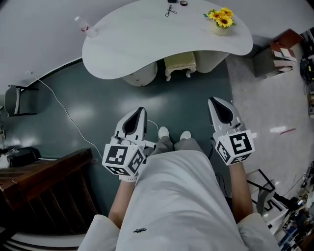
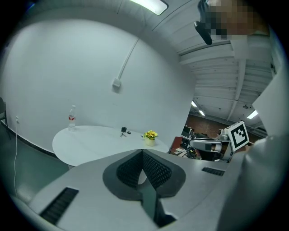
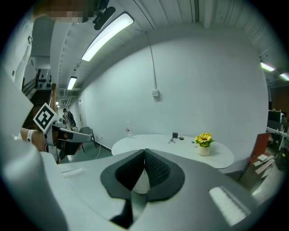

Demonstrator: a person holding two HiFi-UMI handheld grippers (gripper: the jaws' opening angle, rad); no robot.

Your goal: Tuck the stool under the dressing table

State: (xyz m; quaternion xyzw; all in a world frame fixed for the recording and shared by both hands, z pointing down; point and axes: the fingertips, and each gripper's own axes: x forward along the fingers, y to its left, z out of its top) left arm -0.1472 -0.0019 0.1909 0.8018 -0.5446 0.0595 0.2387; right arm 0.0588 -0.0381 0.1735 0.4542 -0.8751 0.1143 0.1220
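The white kidney-shaped dressing table (image 1: 147,34) stands at the top of the head view. A cream stool (image 1: 179,65) with carved legs sits under its front edge, between two round pedestals. My left gripper (image 1: 141,111) and right gripper (image 1: 212,100) are held close to the person's body, well short of the table, one on each side of the person's feet. Both point toward the table. In the left gripper view the left gripper (image 2: 142,151) has its jaws together on nothing; the right gripper (image 3: 145,151) shows the same. The table top (image 2: 90,140) (image 3: 158,142) lies beyond both.
A pot of yellow flowers (image 1: 222,19), a bottle (image 1: 84,25) and small items (image 1: 170,10) are on the table. A grey chair (image 1: 19,98) and dark wooden furniture (image 1: 44,191) stand at left, with a white cable (image 1: 64,112) on the floor. Boxes (image 1: 274,56) sit at right.
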